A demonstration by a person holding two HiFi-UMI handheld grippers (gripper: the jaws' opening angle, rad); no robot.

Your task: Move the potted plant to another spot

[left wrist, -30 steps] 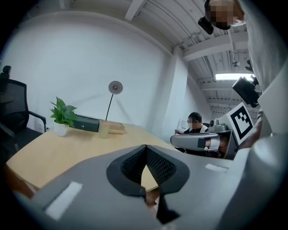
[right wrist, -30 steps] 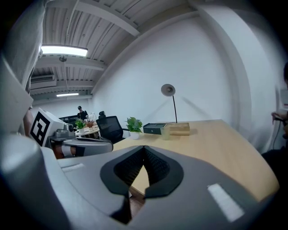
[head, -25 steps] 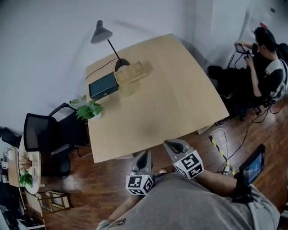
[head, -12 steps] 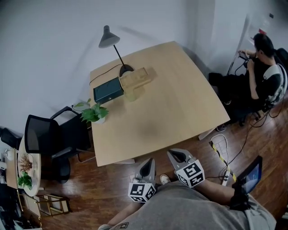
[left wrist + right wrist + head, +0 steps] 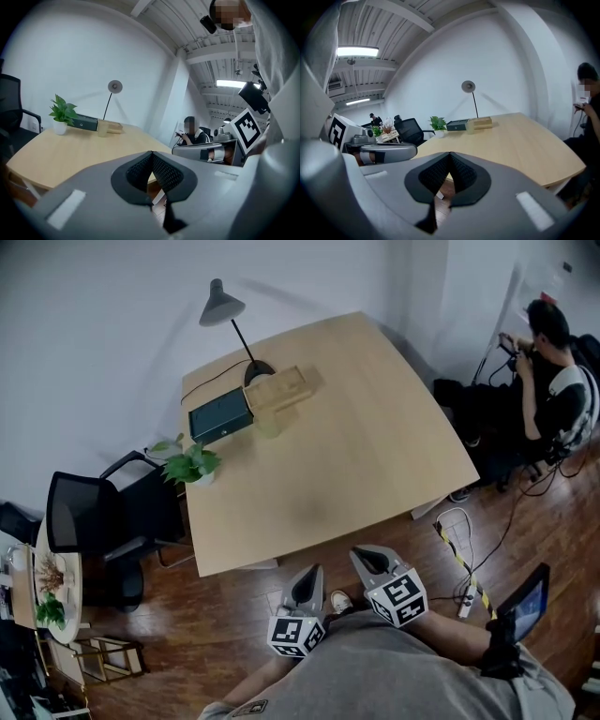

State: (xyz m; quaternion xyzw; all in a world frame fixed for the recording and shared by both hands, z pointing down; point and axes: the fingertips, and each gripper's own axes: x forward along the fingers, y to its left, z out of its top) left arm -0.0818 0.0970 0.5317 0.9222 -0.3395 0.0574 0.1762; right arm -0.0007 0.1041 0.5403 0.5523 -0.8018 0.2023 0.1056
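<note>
Floorboards (image 5: pixel 187 652) of dark wood lie under a pale wooden table (image 5: pixel 356 446), which takes up the middle of the head view with a white wall behind its far edge. A black office chair (image 5: pixel 89 521) stands off the table's left edge. Beyond the right edge a seated person (image 5: pixel 553 371) bends over something held in both hands. At the far left corner of the table stands a desk lamp (image 5: pixel 225 310), its grey shade tipped over on a thin stem, and its round base is just behind a dark box (image 5: pixel 218 415). A low wooden box (image 5: pixel 286 390) lies beside that one, angled toward the table's middle. The potted plant (image 5: pixel 192 465), leafy green in a small white pot, stands upright right on the table's left edge, nearer the far corner than the near one and just in front of the dark box. The left gripper view shows the plant (image 5: pixel 61 115) at its far left, and the right gripper view shows it (image 5: pixel 438 125) in front of the chair. A pale cup (image 5: pixel 267 425) sits just beside the two boxes. Off the near edge, over the floor and close to the wearer's grey shirt, the left gripper (image 5: pixel 309 576) and the right gripper (image 5: pixel 367 559) point toward the table, side by side and well apart from the plant. Seen from its own camera, the left gripper (image 5: pixel 151 154) has its ribbed black pads pressed together at the tips with nothing between them. The right gripper (image 5: pixel 450 154) is likewise closed and empty.
</note>
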